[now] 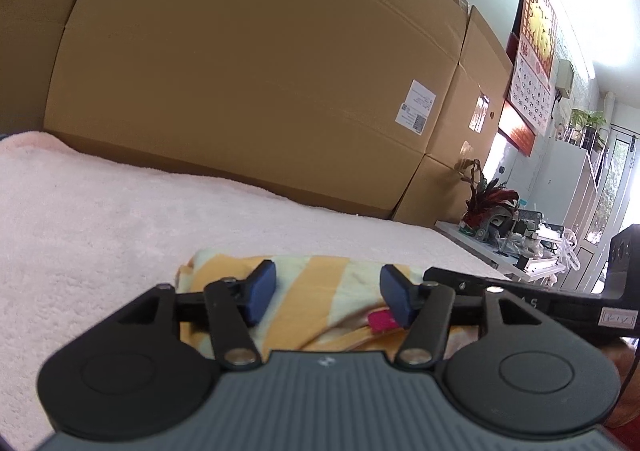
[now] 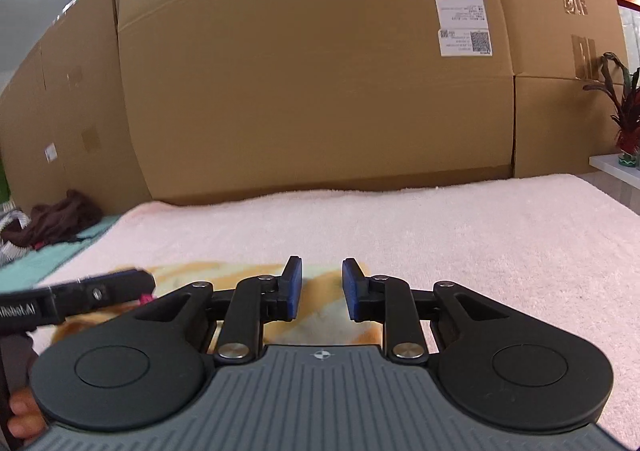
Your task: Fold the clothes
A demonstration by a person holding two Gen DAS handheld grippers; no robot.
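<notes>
Lying as a compact, layered bundle on the pink fleece cover [image 1: 120, 219], the yellow-and-cream striped garment [image 1: 312, 291] sits directly ahead of and below both grippers, with a small magenta patch [image 1: 380, 320] showing at its near edge. Judged from its rumpled surface and rounded edges, the cloth is light, soft and limp: it will sag and slide on itself rather than hold a shape, and it poses no risk of breakage. A hold is best taken at a corner or along a doubled edge, pinching through all layers so none slips free. Whether this bundle is a finished fold or a heap awaiting spreading cannot be settled; its outline is partly hidden by the tools.

Left gripper [image 1: 328, 293]: jaws spread wide, nothing between them, hovering just over the garment. Right gripper [image 2: 322, 289]: jaws parted more narrowly, also empty, above the garment's right portion.

Counts: one striped garment; two grippers, each with two blue pads [image 2: 294, 287]; one fleece cover. Beyond the fingertips stands a wall of cardboard boxes [image 2: 300, 71], at least four. Far to the left of the right gripper lies one dark brown heap of clothing [image 2: 60, 217].
</notes>
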